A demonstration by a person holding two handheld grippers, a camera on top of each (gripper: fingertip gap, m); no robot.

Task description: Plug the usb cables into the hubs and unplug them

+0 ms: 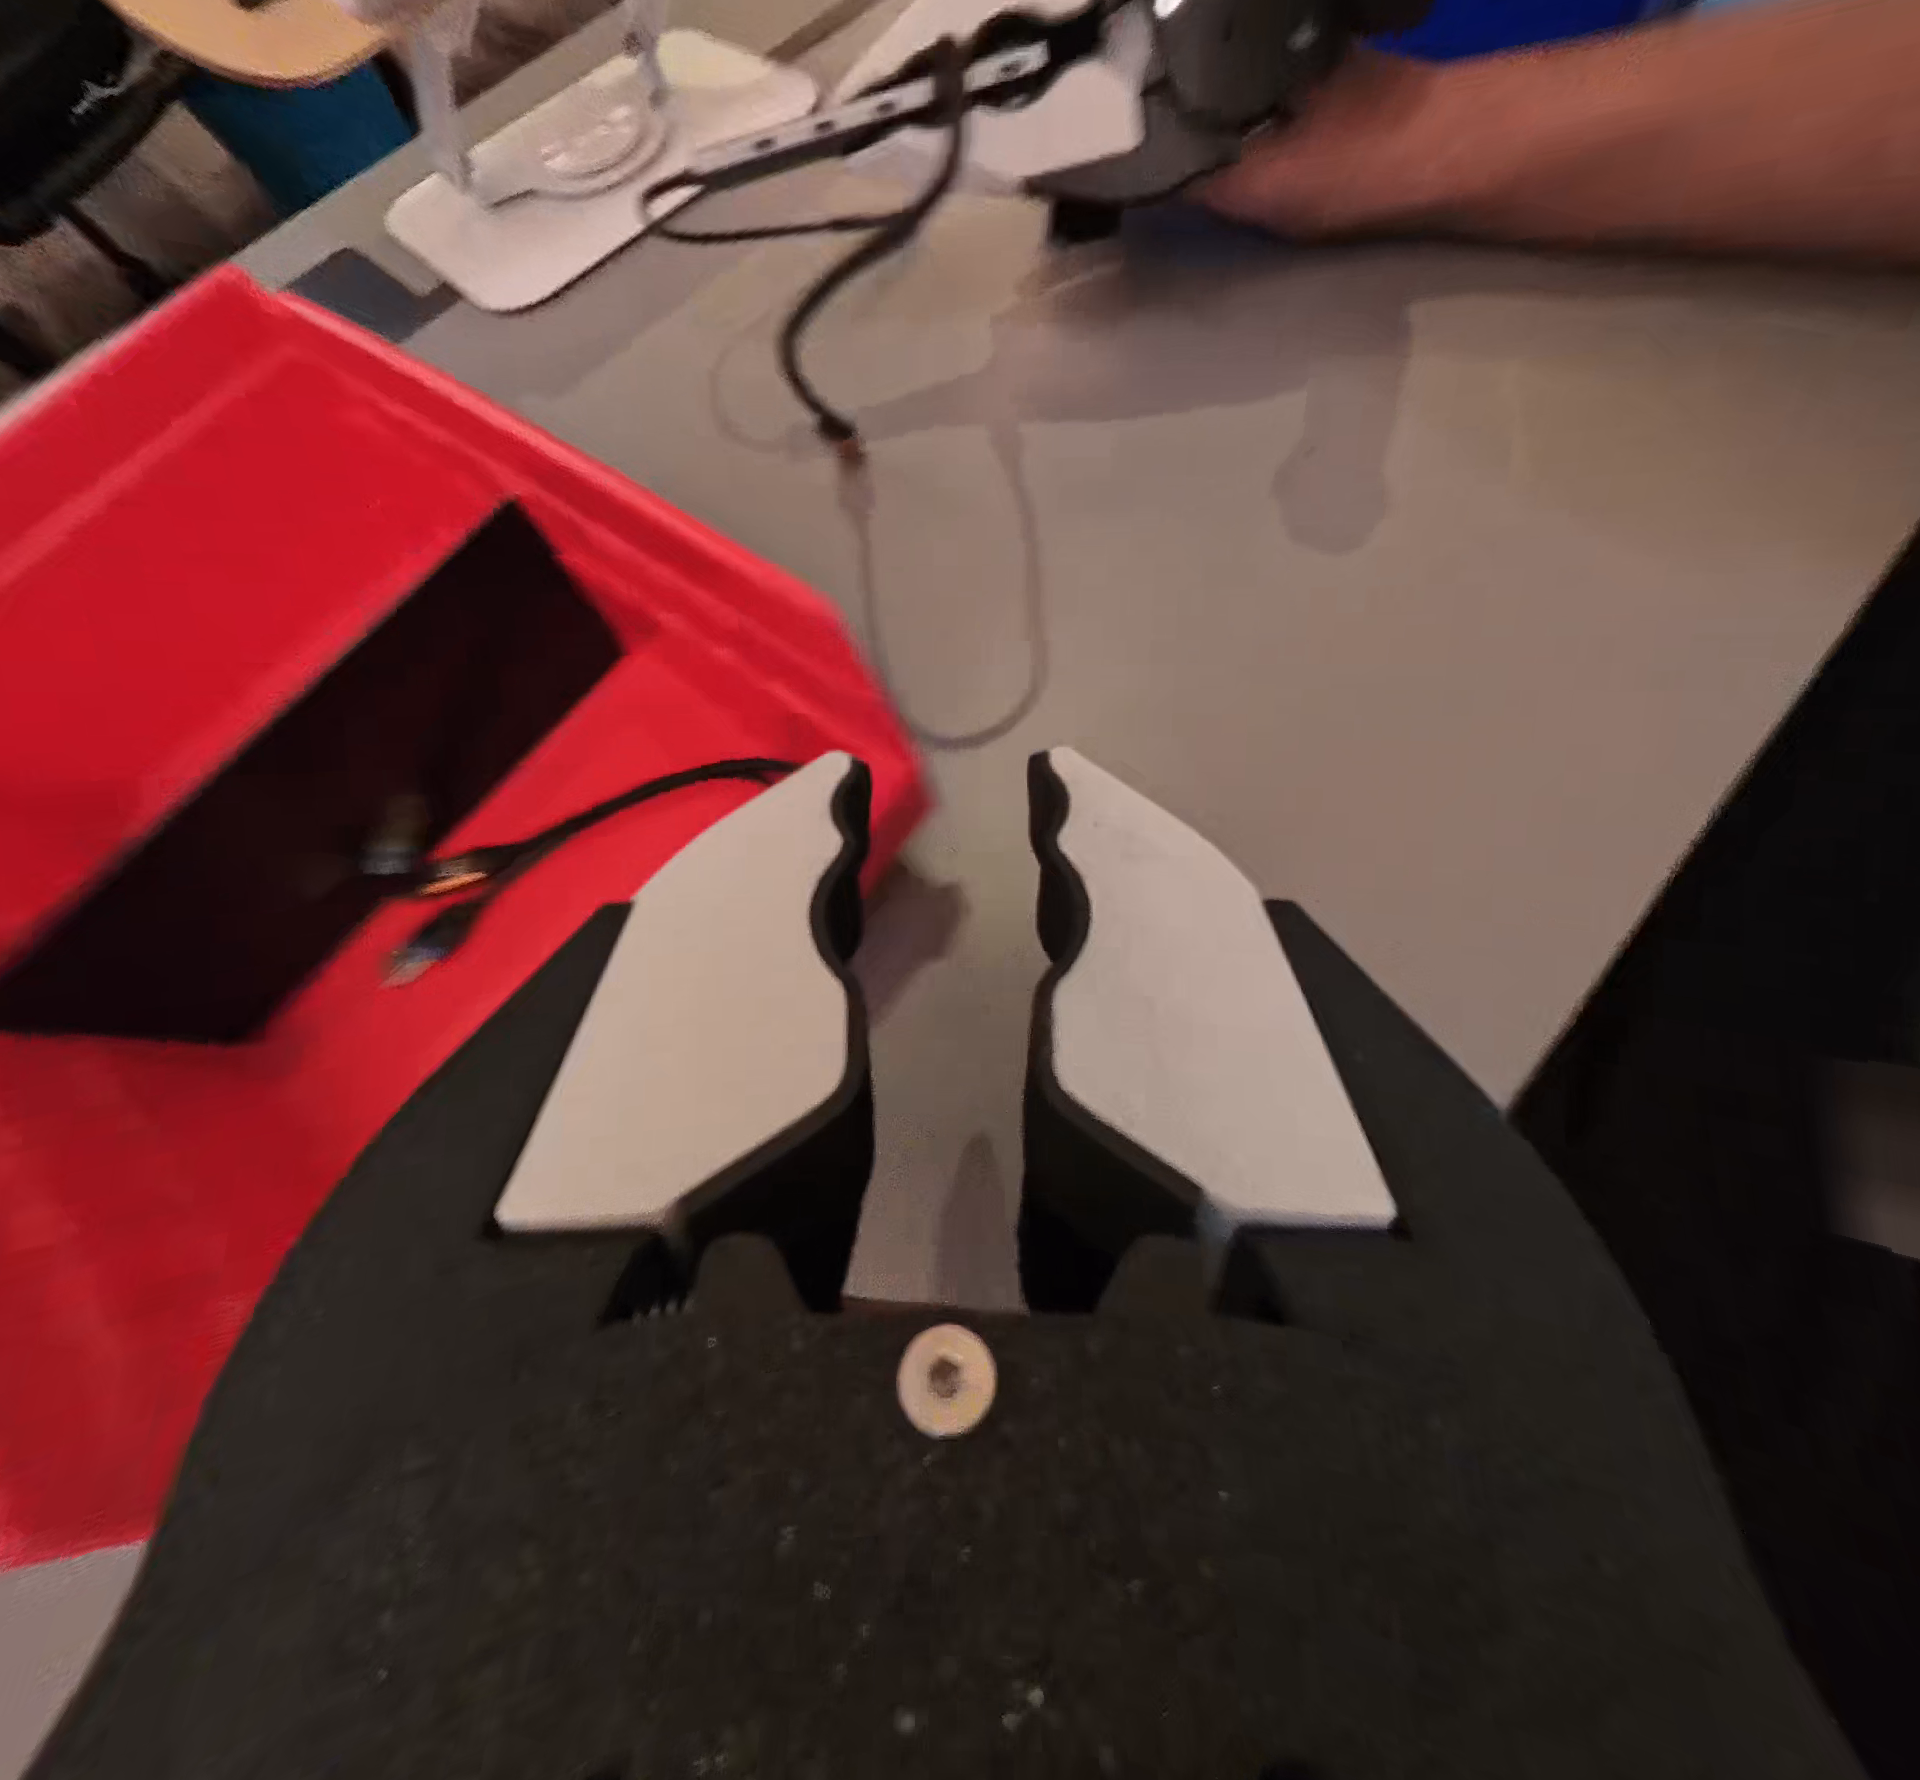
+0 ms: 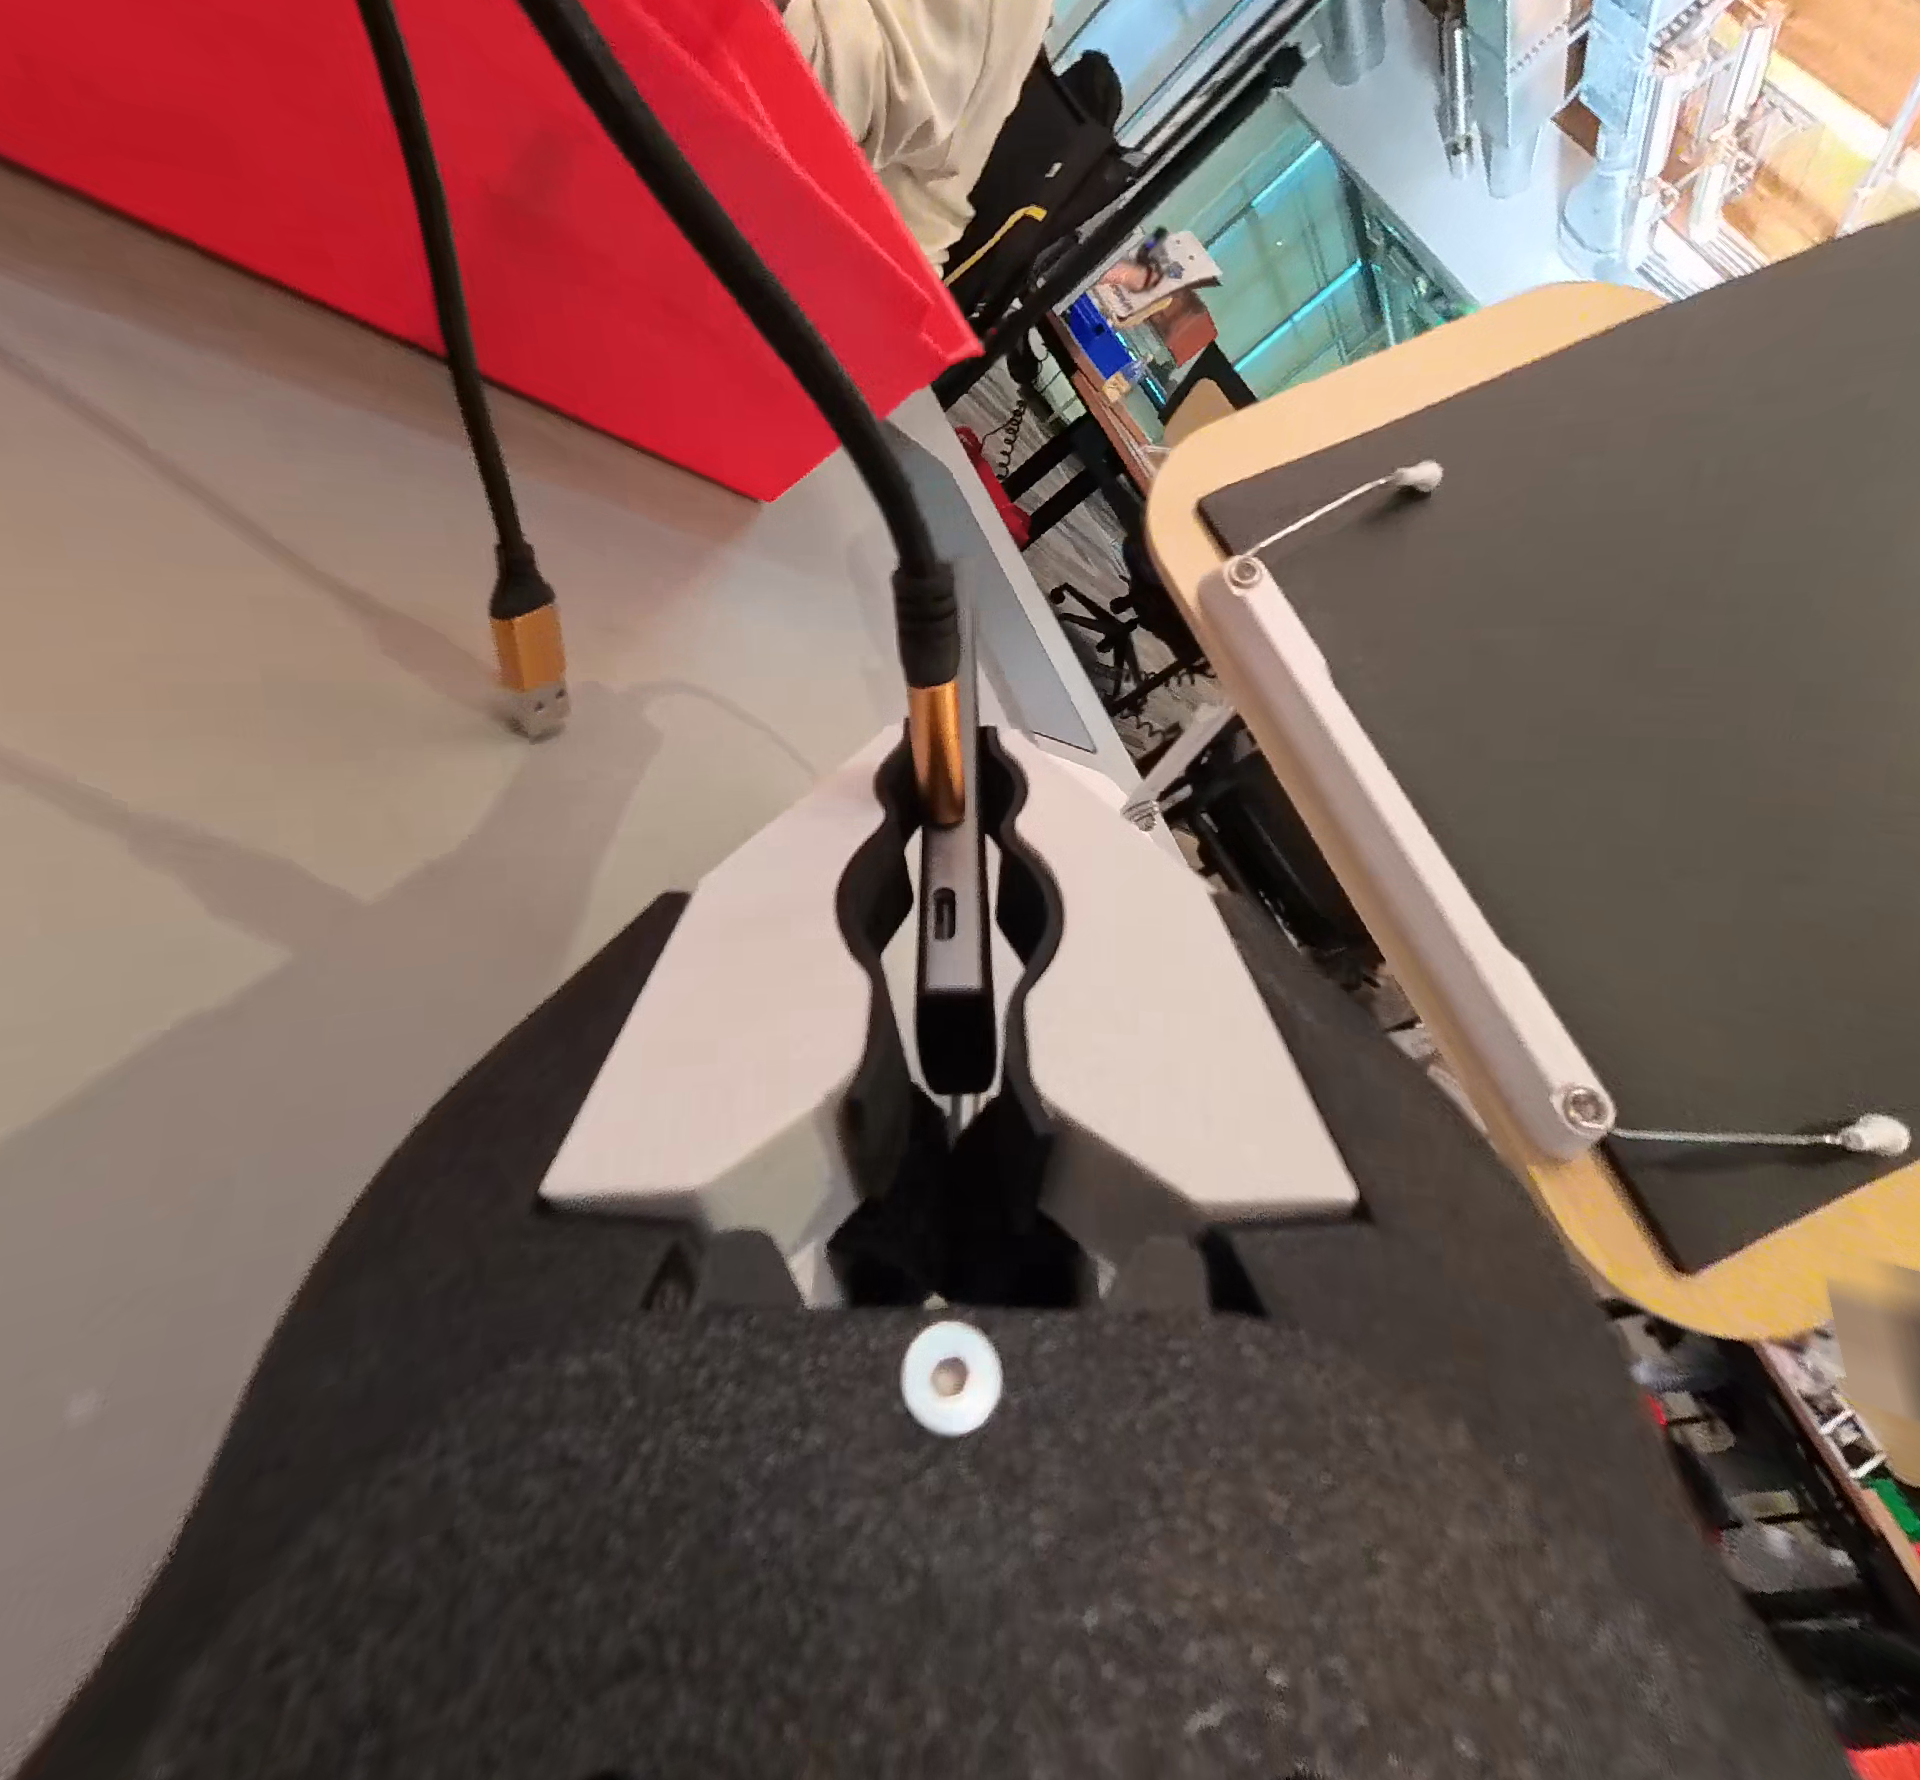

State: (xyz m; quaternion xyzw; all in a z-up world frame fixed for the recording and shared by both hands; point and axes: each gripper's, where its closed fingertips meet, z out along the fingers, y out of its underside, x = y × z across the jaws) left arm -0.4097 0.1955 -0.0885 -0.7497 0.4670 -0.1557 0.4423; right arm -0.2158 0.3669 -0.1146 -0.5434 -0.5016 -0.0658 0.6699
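Observation:
My right gripper point(image 2: 948, 766) is shut on a slim grey USB hub point(image 2: 951, 909), held on edge. A black cable's gold plug point(image 2: 935, 754) sits in the hub between the fingertips. The cable's other gold USB plug point(image 2: 530, 660) hangs down and touches the table. In the left wrist view the right gripper point(image 1: 982, 68) and the hub point(image 1: 810, 135) are far off, with the black cable point(image 1: 831, 296) trailing to the table. My left gripper point(image 1: 945, 774) is open and empty, low over the table beside the red bin point(image 1: 260, 504).
The red bin holds a black box point(image 1: 312, 795) and another cable with an orange plug point(image 1: 457, 873). A white stand point(image 1: 540, 172) is at the back. A black board with a wooden rim point(image 2: 1610, 691) is to the right. A person's forearm point(image 1: 1558, 151) rests on the grey table point(image 1: 1351, 691). The left gripper's tips are roughly 25 centimeters from the right gripper's.

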